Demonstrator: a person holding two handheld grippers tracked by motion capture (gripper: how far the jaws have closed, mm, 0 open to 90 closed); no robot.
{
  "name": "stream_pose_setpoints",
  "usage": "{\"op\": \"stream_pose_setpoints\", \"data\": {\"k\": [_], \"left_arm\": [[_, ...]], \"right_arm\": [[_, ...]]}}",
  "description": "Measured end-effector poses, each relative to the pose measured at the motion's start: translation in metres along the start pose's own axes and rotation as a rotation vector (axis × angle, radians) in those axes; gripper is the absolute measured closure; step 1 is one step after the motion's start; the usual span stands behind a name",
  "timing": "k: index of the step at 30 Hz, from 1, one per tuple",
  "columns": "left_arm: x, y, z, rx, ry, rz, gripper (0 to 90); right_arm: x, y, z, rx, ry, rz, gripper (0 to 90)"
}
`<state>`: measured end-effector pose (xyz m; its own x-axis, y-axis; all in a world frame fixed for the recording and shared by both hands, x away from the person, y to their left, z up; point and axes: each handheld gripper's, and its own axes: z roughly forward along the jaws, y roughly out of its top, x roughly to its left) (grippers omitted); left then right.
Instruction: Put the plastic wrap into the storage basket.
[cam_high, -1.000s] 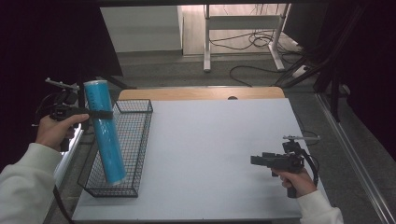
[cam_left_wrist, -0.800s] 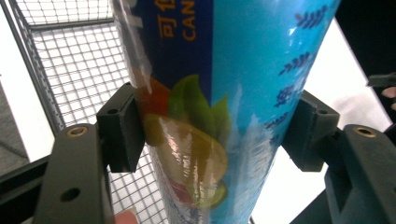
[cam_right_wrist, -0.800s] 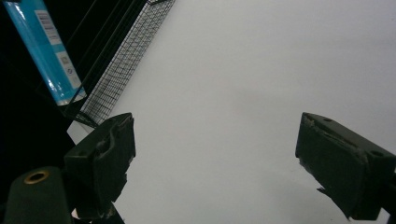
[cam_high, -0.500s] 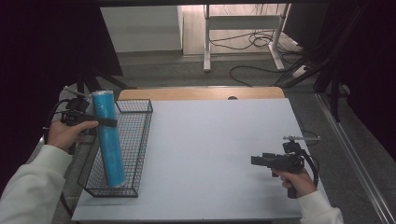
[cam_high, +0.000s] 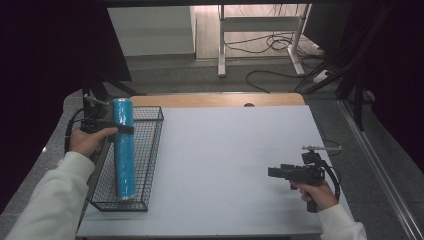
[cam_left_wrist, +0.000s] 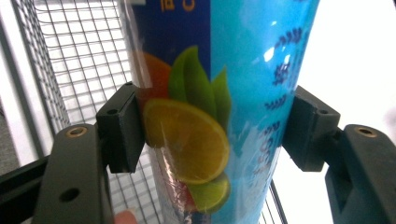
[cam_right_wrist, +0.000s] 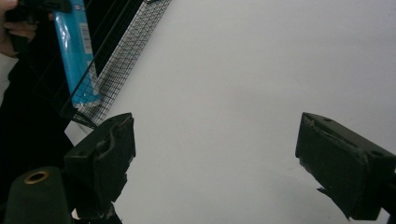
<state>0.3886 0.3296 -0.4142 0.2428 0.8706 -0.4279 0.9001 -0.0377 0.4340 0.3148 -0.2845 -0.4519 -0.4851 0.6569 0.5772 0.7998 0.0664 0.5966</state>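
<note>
A tall blue packet (cam_high: 123, 150) printed with citrus slices (cam_left_wrist: 187, 140) stands tilted in the black wire basket (cam_high: 145, 165) at the table's left. My left gripper (cam_high: 120, 129) is shut on the packet near its top, one pad on each side (cam_left_wrist: 122, 126). The packet's lower end reaches down toward the basket's floor; whether it touches I cannot tell. Near the table's right front, my right gripper (cam_high: 272, 172) is held level above the white tabletop, its jaws open with nothing between them (cam_right_wrist: 215, 154). From there the blue packet (cam_right_wrist: 74, 60) and basket (cam_right_wrist: 121, 51) lie far off.
The white tabletop (cam_high: 235, 160) stretches between the basket and the right hand. A wooden strip (cam_high: 215, 100) borders its far edge. Beyond lie grey floor, cables (cam_high: 270, 45) and a metal stand (cam_high: 260, 25). Dark panels flank both sides.
My left gripper has lowered the blue packet deeper into the basket and brought it closer to upright. The right gripper has stayed in place.
</note>
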Motion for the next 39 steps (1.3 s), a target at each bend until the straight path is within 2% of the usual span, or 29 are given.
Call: {"op": "stream_pose_setpoints", "data": {"k": [6,12,18,25,30,33,37,39], "left_arm": [[0.004,0.007,0.026,0.017,0.024,-0.046,32.2],[0.007,0.011,0.044,0.043,0.053,-0.075,32.0],[0.009,0.017,0.066,0.085,0.090,-0.083,31.6],[0.007,0.019,0.093,0.104,0.106,-0.089,31.6],[0.011,0.018,0.100,0.113,0.133,-0.102,31.1],[0.012,0.017,0.103,0.132,0.210,-0.091,29.0],[0.007,0.017,0.090,0.041,0.198,-0.086,24.1],[0.004,0.017,0.081,0.025,0.189,-0.073,21.1]], "right_arm": [[-0.002,-0.001,-0.001,-0.002,-0.004,0.004,12.8],[-0.003,-0.001,-0.001,-0.003,-0.011,0.015,12.8],[-0.004,-0.001,0.000,0.004,-0.015,0.010,12.9],[-0.004,-0.001,-0.001,-0.001,-0.015,0.010,12.9],[-0.004,-0.002,-0.002,-0.003,-0.014,0.011,12.9],[-0.004,-0.002,-0.001,-0.001,-0.014,0.008,12.9],[-0.005,-0.002,-0.001,0.000,-0.015,0.009,12.9],[-0.005,-0.002,0.000,-0.001,-0.016,0.010,12.9]]}}
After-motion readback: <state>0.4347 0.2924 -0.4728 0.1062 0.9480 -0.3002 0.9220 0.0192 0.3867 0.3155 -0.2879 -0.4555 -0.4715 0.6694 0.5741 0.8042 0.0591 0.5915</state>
